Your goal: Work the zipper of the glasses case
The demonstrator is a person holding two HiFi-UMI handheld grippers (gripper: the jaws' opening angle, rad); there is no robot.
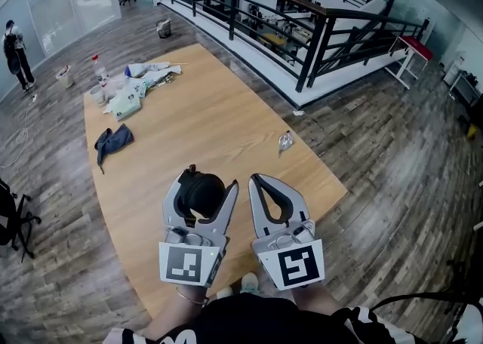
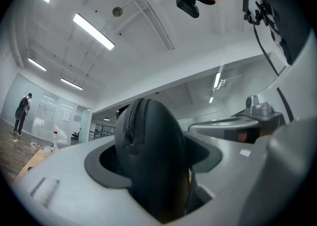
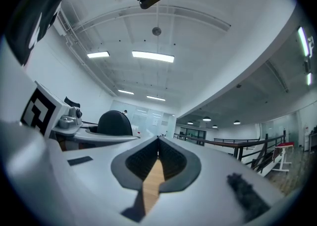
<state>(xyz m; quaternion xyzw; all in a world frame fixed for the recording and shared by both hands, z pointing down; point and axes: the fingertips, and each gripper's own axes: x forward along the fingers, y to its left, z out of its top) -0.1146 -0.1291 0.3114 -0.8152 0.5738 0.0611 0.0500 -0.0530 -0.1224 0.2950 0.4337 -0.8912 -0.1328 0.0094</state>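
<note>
Down at the lower middle of the head view, over a pale wood-grain table (image 1: 196, 116): black glasses case (image 1: 202, 191), matte, smooth, egg-rounded, clamped between the grey padded jaws of the left gripper (image 1: 210, 178). Stands on end, long axis roughly up-and-down, domed end poking above the jaws. Toothed zipper (image 2: 130, 121) curving over that dome, toward frame left in the left gripper view. Right gripper (image 1: 255, 179) just beside, ribbed pads closed tip to tip on nothing.

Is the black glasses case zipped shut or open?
Shut, where it shows: the zipper along the glasses case runs as one closed line, teeth together, no gap. The rest of it is hidden.
</note>
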